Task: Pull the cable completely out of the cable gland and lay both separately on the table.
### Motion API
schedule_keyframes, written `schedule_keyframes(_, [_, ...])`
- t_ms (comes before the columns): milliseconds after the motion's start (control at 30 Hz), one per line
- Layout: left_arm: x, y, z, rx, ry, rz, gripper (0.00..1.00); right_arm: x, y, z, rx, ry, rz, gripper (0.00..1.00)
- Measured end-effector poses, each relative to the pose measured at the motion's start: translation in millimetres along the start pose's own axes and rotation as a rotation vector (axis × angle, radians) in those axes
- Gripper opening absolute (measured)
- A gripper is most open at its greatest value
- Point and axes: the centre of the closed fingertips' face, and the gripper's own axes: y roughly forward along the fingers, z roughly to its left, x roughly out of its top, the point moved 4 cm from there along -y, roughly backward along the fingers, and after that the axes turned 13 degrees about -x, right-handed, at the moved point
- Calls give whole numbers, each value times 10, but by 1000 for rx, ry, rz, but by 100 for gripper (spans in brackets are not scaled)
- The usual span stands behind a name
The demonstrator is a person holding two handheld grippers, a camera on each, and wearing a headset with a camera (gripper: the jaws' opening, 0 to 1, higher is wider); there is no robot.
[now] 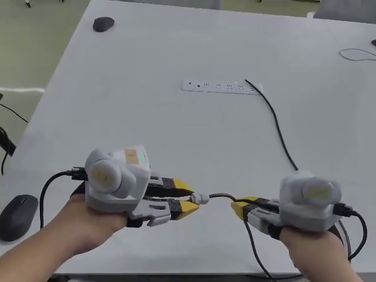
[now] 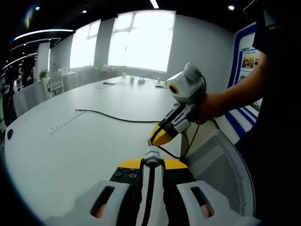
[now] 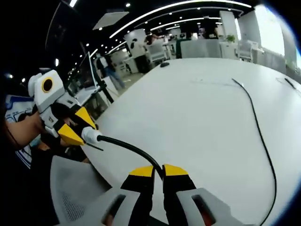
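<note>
**Aloft at the near edge: cable gland point(image 1: 202, 198) and cable point(image 1: 220, 195) joined between two grippers**

Held low over the near edge of the white table point(image 1: 176, 135), in a person's two hands. Clenched in the yellow tips of the left gripper point(image 1: 191, 201): the pale cable gland, nose pointing right. Pinched tight in the right gripper point(image 1: 238, 207), just to the right: the black cable, bowing across the short gap and entering the cable gland's end. Trails on past the right gripper, down off the near edge. Farther back, mid-table: a white power strip point(image 1: 220, 87), its black cord point(image 1: 276, 126) running toward the near right. At the near left, a dark mouse point(image 1: 17, 216); at the far left, a second mouse point(image 1: 103, 23).
</note>
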Motion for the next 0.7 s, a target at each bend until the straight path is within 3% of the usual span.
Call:
schedule_keyframes(233, [6,-8,8,3,3,-7,15,-40,32,-98,-16,129,28,1])
schedule_keyframes(400, [10,-5,5,2,5,-10,15,-67,80,-129,-2,269,53,1])
schedule_keyframes(700, [9,-6,0,4,6,-9,15,-81,100,-110,-3,289,58,1])
